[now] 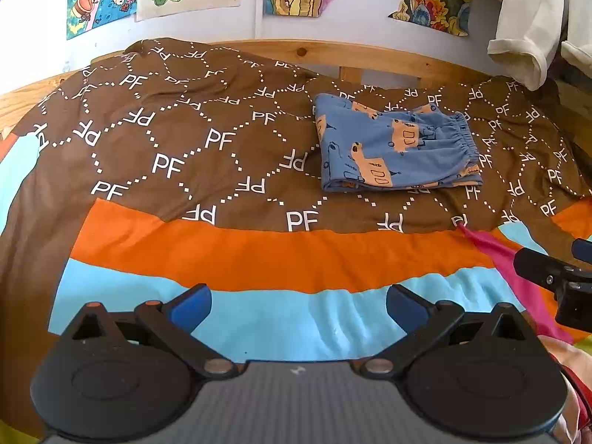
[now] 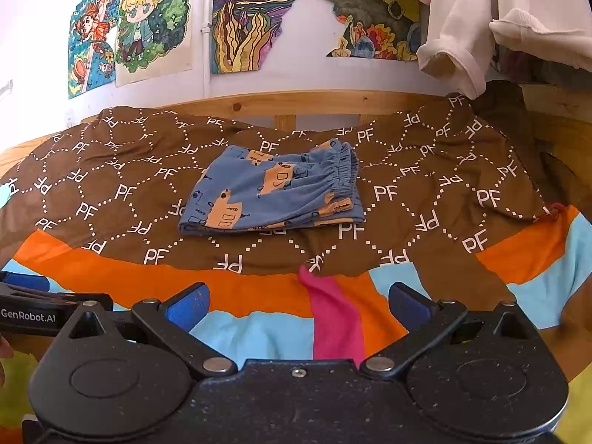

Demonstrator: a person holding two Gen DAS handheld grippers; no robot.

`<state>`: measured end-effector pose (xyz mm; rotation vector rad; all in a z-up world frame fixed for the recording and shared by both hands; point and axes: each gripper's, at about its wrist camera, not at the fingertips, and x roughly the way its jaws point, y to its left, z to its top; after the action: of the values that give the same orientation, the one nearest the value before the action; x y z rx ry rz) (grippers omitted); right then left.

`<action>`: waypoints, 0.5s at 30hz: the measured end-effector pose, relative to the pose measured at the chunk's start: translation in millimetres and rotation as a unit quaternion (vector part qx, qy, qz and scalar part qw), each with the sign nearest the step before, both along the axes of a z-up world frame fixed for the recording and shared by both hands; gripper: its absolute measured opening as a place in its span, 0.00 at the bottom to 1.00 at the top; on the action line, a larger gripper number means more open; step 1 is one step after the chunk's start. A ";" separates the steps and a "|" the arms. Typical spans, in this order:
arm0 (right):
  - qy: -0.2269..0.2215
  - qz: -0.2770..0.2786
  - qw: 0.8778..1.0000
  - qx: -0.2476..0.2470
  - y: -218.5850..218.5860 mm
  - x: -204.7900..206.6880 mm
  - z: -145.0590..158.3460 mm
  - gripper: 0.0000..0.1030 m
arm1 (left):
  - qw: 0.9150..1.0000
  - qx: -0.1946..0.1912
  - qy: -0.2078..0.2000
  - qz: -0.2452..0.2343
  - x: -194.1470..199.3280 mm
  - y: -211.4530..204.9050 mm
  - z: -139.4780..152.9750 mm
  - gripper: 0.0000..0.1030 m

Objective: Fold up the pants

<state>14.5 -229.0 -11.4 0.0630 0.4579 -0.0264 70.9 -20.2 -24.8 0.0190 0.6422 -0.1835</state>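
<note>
Small blue pants (image 1: 396, 146) with orange vehicle prints lie folded into a compact rectangle on the brown "PF" patterned blanket (image 1: 185, 137), elastic waistband at the right. In the right wrist view the pants (image 2: 273, 192) lie ahead, slightly left of centre. My left gripper (image 1: 299, 305) is open and empty, held back over the blue and orange stripes, well short and left of the pants. My right gripper (image 2: 299, 305) is open and empty, also held back near the bed's front. The right gripper shows at the right edge of the left wrist view (image 1: 555, 277).
A wooden bed rail (image 2: 296, 105) runs behind the blanket, with drawings on the wall (image 2: 244, 18) above. White and pink clothes (image 2: 458, 26) hang at the upper right. A pink stripe (image 2: 333, 318) crosses the bedding near the right gripper.
</note>
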 end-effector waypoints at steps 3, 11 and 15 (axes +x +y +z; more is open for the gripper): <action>0.001 -0.001 1.000 0.000 0.2 0.2 -0.2 0.99 | 1.000 0.000 0.000 -0.001 0.1 0.3 0.1 1.00; 0.004 -0.003 1.000 0.003 -0.6 0.4 -1.3 0.99 | 1.000 0.000 0.001 -0.001 0.1 0.6 -0.2 1.00; 0.004 -0.004 1.000 0.003 -0.8 0.3 -1.5 0.99 | 1.000 0.001 0.000 -0.001 -0.1 0.5 -0.3 1.00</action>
<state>14.8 -229.8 -12.9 0.0699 0.4648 -0.0329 70.8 -19.8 -25.1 0.0211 0.6423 -0.1850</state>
